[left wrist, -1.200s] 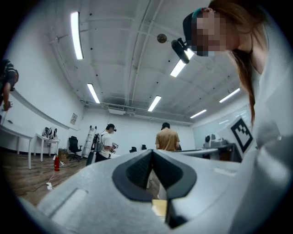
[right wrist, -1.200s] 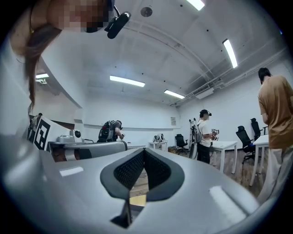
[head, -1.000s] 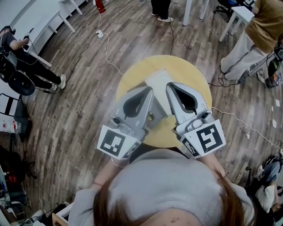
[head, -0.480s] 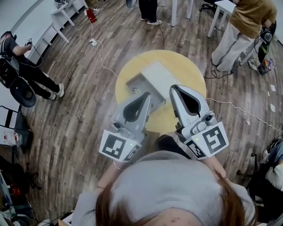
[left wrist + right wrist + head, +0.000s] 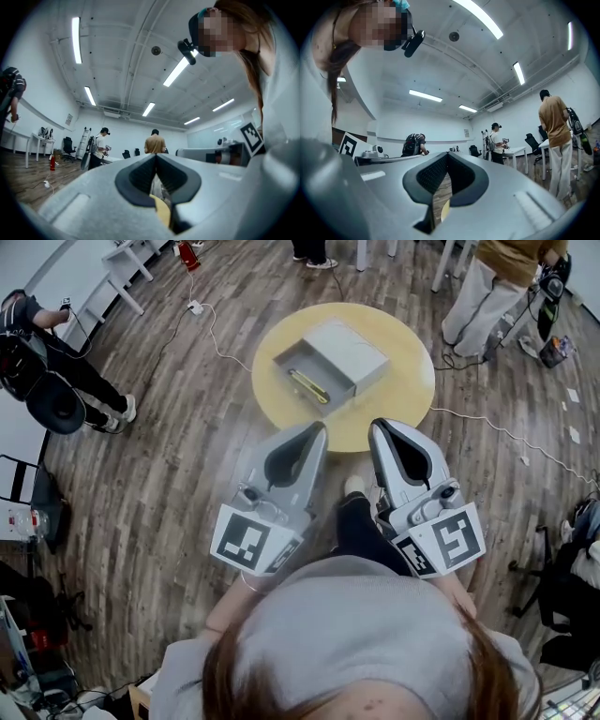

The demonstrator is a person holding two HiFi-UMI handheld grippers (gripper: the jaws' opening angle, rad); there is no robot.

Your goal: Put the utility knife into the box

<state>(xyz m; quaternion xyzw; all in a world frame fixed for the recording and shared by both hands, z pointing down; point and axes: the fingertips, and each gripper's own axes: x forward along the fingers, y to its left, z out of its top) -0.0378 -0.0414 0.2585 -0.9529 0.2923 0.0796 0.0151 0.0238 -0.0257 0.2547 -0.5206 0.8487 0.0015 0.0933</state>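
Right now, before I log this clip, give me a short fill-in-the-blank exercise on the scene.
1. The utility knife lies inside the open ____.
2. The box sits on a round ____ table.
3. The jaws of the left gripper and the right gripper are both ____, with nothing between them.
Missing words: box; yellow; shut

Bright, even light falls from long ceiling strips (image 5: pixel 178 71), glaring white in both gripper views and casting only soft shadows on the wooden floor (image 5: pixel 169 474), while all 3 views bow strongly at their edges, the gripper views fade to black corners, and their nearest surfaces look soft.
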